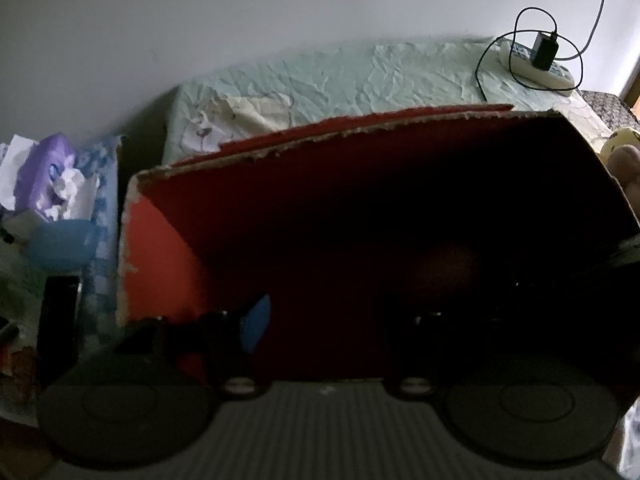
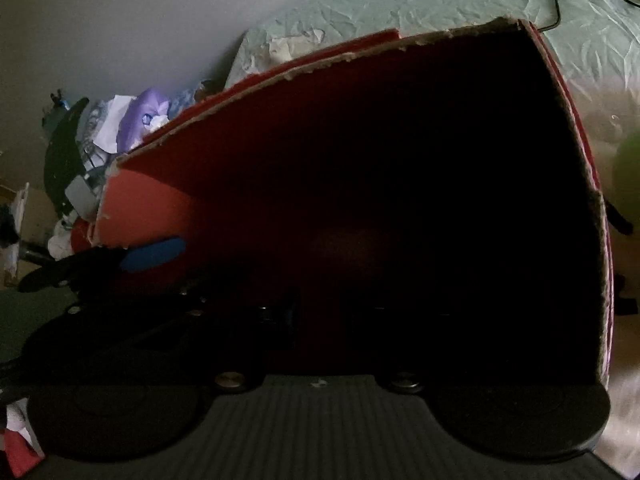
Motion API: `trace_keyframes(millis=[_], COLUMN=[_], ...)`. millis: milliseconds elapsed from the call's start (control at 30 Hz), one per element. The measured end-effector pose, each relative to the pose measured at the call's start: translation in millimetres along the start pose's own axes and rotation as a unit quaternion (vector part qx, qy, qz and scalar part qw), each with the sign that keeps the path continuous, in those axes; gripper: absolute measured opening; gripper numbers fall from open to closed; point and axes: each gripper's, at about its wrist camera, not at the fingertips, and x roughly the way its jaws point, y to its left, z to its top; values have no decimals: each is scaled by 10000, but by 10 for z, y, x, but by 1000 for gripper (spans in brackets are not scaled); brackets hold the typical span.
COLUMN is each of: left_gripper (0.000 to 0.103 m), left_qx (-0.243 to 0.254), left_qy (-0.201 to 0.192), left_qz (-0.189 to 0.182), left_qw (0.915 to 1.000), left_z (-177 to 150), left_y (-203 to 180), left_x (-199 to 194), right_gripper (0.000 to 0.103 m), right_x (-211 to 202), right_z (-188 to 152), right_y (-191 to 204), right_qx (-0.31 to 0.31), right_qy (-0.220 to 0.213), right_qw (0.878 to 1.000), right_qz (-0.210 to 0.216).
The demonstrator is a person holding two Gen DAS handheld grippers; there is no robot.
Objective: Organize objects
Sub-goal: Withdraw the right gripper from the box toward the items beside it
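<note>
1. A red cardboard box (image 1: 280, 208) with a torn, ragged rim was seen filling most of the left wrist view, its open side turned toward the camera and its inside lost in shadow.
2. The same box (image 2: 360, 168) was seen close before the right wrist camera, blocking nearly everything beyond it.
3. The left tongs (image 1: 326, 320) were pushed into the dark interior; only a blue fingertip (image 1: 256, 326) was made out, so their state could not be told.
4. The right tongs (image 2: 320, 312) were swallowed by shadow likewise, and their state could not be told.
5. Behind the box, a bed under a crumpled pale green sheet (image 1: 360, 76) was seen, with a power strip (image 1: 536, 66) and black charger (image 1: 545, 50) lying on it.
6. Left of the box, a purple and white heap of clutter (image 1: 52, 176) and a blue bowl (image 1: 64, 244) were noted.
</note>
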Motion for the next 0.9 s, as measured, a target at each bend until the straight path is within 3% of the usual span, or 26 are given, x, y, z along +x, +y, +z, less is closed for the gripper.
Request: trace_keyframes(millis=[233,433,900], left_gripper=[67,68,65], left_qx=[177,216,79], left_qy=[-61,-147,-587], left_qz=[129,281,464], left_qw=[9997,9993,9972], left_z=[-7,-11,-56], left_y=[-67,-89,-79], left_x=[5,12,-134], right_gripper=[30,30,30], right_x=[-34,-57,-733], right_z=[-23,-25,-288], right_y=[-3,-57,-164], right_qx=[-79,-75,-388], right_qy=[-130,-240,-1424], right_qw=[9999,9991,9851], right_qz=[-13,334,886])
